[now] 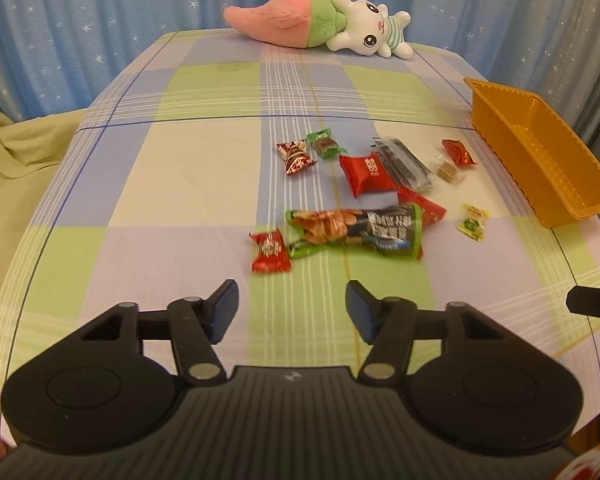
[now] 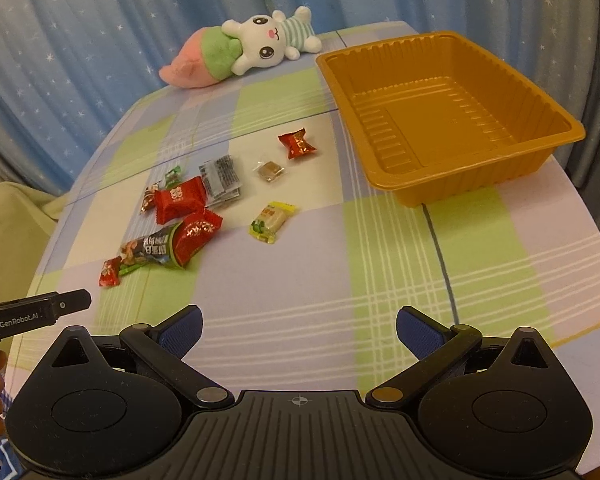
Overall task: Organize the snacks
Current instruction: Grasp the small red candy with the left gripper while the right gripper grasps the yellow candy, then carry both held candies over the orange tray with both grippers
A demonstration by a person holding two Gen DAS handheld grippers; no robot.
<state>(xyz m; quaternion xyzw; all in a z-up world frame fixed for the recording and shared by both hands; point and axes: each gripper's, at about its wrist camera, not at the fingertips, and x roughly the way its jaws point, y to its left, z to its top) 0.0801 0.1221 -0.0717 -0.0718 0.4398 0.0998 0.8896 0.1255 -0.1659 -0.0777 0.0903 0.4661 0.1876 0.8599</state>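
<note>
Snacks lie scattered on the checked table [image 1: 180, 184], left of the orange tray [image 2: 452, 116], which holds nothing. The biggest is a long green-and-black packet [image 1: 356, 232]: in the left wrist view its long axis runs almost straight across the picture, the wide black end toward the tray and the narrow green tail pointing the other way, touching a small red candy [image 1: 270, 251]. Behind it a red pillow-shaped sweet [image 1: 366, 174] leans against a dark foil sachet [image 1: 404, 162], whose long axis slants away toward the tray. A yellow-wrapped sweet [image 2: 271, 222] lies apart, nearer the tray, its length tilted toward the tray's near corner. A clear-wrapped brown cube [image 2: 271, 171] and a red twist-wrapped candy [image 2: 298, 144] sit just beside the tray's left wall.

The left tongs [image 1: 292, 308] hover short of the packet, partly open with nothing between the blue pads. The right tongs [image 2: 299, 334] stand wide apart over bare cloth, gripping nothing. A plush rabbit [image 2: 268, 42] lies at the table's far edge.
</note>
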